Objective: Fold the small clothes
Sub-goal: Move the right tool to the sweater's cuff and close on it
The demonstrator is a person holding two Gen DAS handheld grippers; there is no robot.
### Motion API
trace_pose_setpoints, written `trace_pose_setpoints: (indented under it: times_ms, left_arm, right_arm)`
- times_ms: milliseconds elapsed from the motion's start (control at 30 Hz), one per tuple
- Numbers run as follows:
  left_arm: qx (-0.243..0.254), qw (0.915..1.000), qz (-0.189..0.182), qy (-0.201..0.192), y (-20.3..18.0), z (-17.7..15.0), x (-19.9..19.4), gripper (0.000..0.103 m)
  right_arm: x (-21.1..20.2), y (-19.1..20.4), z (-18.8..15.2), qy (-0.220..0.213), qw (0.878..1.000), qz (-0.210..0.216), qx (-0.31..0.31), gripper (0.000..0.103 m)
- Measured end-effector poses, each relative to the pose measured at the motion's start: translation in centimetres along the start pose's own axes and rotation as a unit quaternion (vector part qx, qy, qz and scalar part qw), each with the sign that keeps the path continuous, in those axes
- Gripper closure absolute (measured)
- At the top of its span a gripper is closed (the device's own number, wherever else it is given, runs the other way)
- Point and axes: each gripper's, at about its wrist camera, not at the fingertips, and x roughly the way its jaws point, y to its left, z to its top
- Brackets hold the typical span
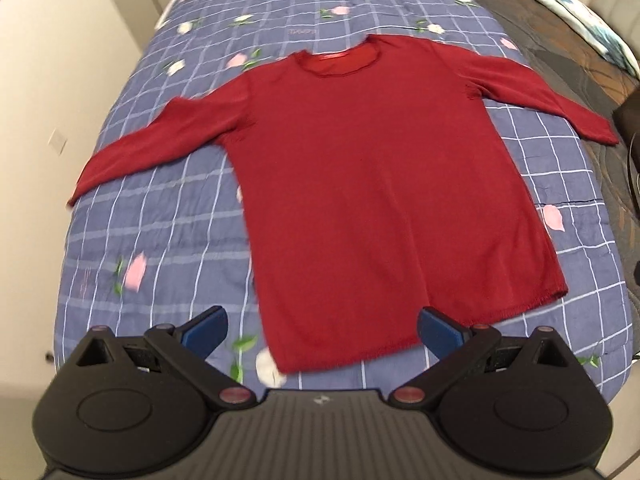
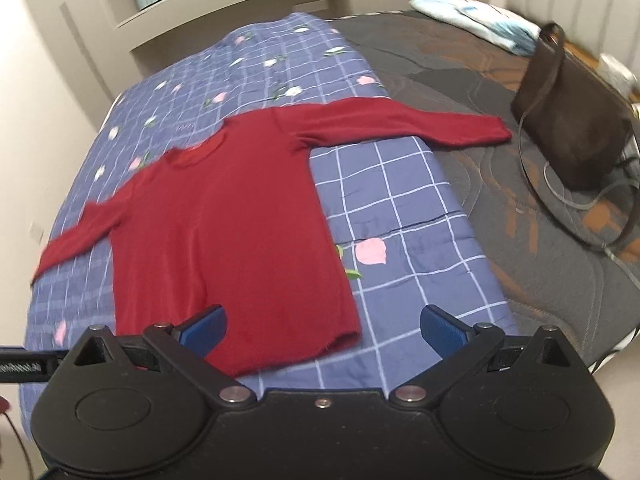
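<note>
A red long-sleeved shirt (image 1: 372, 184) lies flat and face up on a blue checked quilt (image 1: 168, 216), both sleeves spread out, collar at the far end. My left gripper (image 1: 322, 330) is open and empty, held above the shirt's near hem. The shirt also shows in the right wrist view (image 2: 232, 232), left of centre. My right gripper (image 2: 322, 330) is open and empty, above the hem's right corner and the quilt (image 2: 400, 208) beside it.
A dark brown handbag (image 2: 572, 120) with a long strap stands on the grey bedspread (image 2: 560, 264) to the right of the quilt. A light patterned pillow (image 2: 476, 20) lies at the far right. A cream wall (image 1: 52, 100) borders the bed's left side.
</note>
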Motion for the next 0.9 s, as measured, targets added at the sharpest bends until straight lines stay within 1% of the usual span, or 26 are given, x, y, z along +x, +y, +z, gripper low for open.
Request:
trace_pose_setpoints:
  times_ms: [100,233,333,467,533,667,767,867,900]
  left_arm:
    - [0.008,0.9999,-0.008,-0.006,-0.3,2.3,0.8,0.000]
    - [0.005,0.9999,-0.014,-0.002,-1.0,4.8,1.9,0.000]
    - [-0.002,0.9999,-0.013,0.000,-1.8,6.6,2.6,0.000]
    - [-0.019,0.9994,-0.028,0.004,-3.5,8.9,3.8,0.000]
    - [-0.033,0.9990,-0.029,0.012,-4.5,10.0,4.7,0.000]
    - [-0.065,0.9970,-0.017,0.038,-7.4,12.5,7.6,0.000]
    - [-0.086,0.9950,-0.002,0.050,-9.7,14.2,10.1,0.000]
    - [-0.108,0.9926,0.010,0.055,-11.8,15.7,12.2,0.000]
    - [-0.115,0.9916,0.011,0.057,-12.4,16.2,12.9,0.000]
  right_arm:
    - [0.3,-0.1,0.8,0.008,1.000,-0.002,0.024,0.000]
    - [1.1,-0.9,1.7,0.021,0.999,-0.024,0.035,0.000]
    - [1.5,-2.1,2.6,0.016,0.998,-0.042,0.043,0.000]
    - [2.7,-4.0,4.3,0.012,0.998,-0.047,0.044,0.000]
    - [4.1,-5.2,5.5,0.016,0.998,-0.043,0.047,0.000]
    - [8.5,-8.7,8.7,0.037,0.997,-0.031,0.058,0.000]
    - [12.1,-12.0,11.4,0.028,0.997,-0.014,0.075,0.001]
    - [16.0,-15.9,14.3,0.011,0.994,-0.022,0.109,0.002]
    - [17.1,-16.9,15.1,0.007,0.993,-0.028,0.118,0.005]
